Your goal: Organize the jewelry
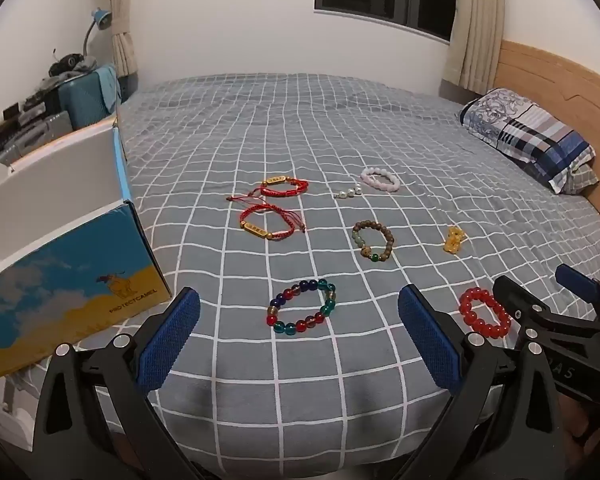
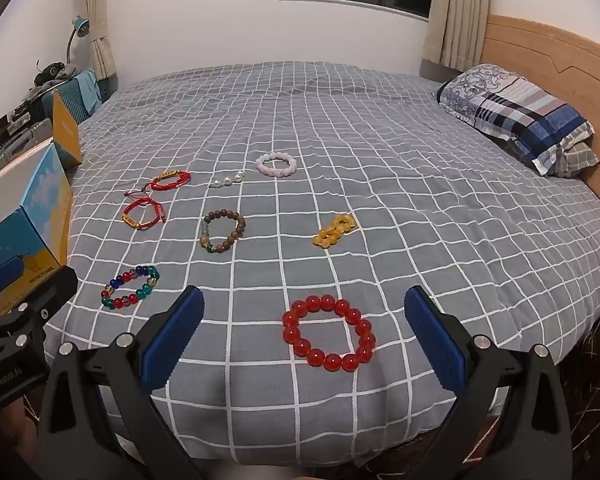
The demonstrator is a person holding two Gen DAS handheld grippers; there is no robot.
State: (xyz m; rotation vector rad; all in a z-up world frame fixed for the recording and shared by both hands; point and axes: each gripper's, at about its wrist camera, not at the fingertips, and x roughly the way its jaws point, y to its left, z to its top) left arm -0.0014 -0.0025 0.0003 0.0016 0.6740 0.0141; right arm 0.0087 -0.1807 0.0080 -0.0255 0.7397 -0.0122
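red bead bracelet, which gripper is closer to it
Right. The right gripper hangs open directly in front of the red bead bracelet; the left gripper faces the multicolored bracelet, off to its left.

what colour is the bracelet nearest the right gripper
Red bracelet, all glossy round beads; clearest in the right wrist view.

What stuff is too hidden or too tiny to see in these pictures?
- Inside of the box: left wrist view, its white walls hide the bottom.
- Writing on the gold bars of the red cord bracelets: both views, too small.
- Part of the red bead bracelet: left wrist view, the right hand-held gripper covers its edge.
- Desk clutter: far, blurry.
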